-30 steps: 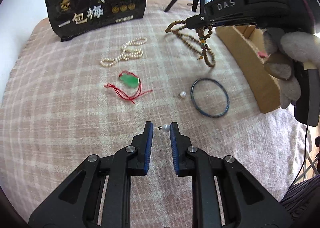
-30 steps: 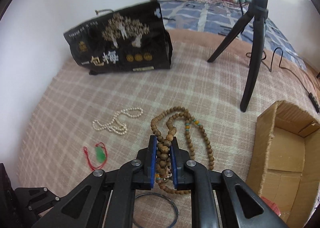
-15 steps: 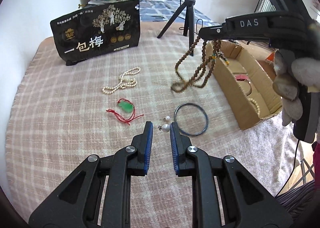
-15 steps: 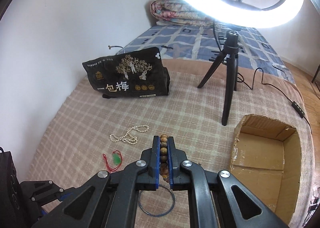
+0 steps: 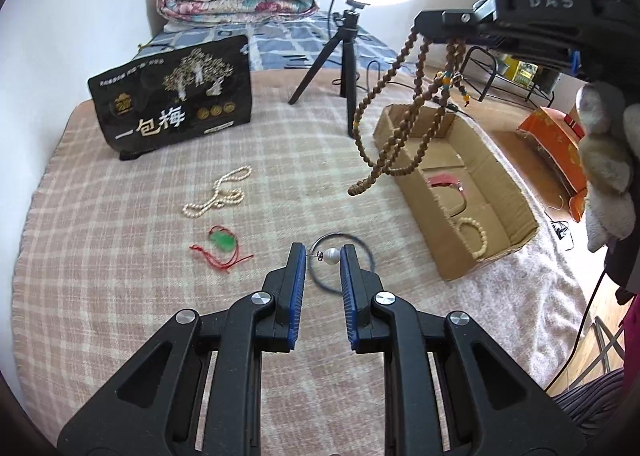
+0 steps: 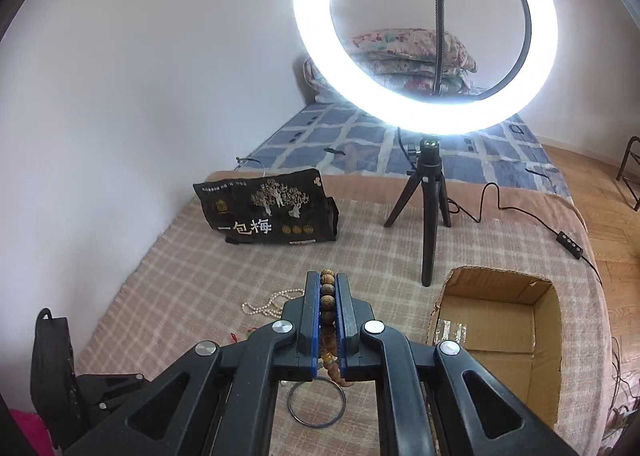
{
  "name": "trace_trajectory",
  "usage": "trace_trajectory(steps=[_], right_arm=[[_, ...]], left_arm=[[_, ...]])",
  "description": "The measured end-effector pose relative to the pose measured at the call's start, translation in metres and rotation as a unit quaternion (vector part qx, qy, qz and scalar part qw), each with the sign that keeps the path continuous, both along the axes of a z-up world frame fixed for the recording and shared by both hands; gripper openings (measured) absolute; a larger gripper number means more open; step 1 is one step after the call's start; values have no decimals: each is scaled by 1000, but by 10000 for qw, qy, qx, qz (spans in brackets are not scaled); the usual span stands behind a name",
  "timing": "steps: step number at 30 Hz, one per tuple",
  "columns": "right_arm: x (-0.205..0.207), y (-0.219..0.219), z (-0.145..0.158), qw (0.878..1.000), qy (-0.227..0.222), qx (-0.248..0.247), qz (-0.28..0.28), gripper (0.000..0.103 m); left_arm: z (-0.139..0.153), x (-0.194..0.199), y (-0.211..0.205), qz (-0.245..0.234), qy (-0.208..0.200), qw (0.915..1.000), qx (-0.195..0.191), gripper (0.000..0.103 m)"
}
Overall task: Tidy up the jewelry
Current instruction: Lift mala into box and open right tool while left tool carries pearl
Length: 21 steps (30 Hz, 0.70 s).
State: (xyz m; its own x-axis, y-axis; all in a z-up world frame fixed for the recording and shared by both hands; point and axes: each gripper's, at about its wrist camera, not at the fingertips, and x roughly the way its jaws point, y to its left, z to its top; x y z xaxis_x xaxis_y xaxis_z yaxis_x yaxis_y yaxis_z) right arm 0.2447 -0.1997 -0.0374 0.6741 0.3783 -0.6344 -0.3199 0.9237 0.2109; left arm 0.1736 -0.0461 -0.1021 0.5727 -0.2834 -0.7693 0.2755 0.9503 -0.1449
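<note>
My left gripper [image 5: 323, 254] is shut on a pearl earring [image 5: 330, 255], pinched between its blue pads above the blanket. My right gripper [image 6: 328, 279] is shut on a wooden bead necklace [image 6: 327, 302]. In the left wrist view that wooden bead necklace [image 5: 394, 136] dangles in long loops from the right gripper [image 5: 434, 26], over the near end of the cardboard box [image 5: 498, 216]. On the blanket lie a pearl necklace [image 5: 218, 198], a green pendant on red cord [image 5: 223, 243] and a dark bangle [image 5: 362, 248]. The box holds a cream bead bracelet [image 5: 478, 234] and a red item [image 5: 442, 180].
A black printed bag [image 5: 176, 106] stands at the back of the checked blanket [image 5: 120, 276]. A ring light on a tripod [image 5: 346, 52] stands behind the box, its cable [image 6: 532, 216] trailing right. A gloved hand [image 5: 608, 172] holds the right gripper. An orange box [image 5: 560, 144] sits on the floor.
The right gripper has lifted the wooden bead necklace off the blanket and carried it over toward the box. The left gripper has risen with the pearl earring still held.
</note>
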Motion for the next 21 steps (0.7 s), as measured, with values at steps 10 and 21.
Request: trace_trajectory(steps=[10, 21], right_arm=[[-6, -56, 15, 9991, -141, 82, -381, 4], [2, -123, 11, 9960, -85, 130, -877, 4]], left_arm=[[16, 6, -44, -328, -138, 9993, -132, 16], [17, 15, -104, -713, -153, 9971, -205, 16]])
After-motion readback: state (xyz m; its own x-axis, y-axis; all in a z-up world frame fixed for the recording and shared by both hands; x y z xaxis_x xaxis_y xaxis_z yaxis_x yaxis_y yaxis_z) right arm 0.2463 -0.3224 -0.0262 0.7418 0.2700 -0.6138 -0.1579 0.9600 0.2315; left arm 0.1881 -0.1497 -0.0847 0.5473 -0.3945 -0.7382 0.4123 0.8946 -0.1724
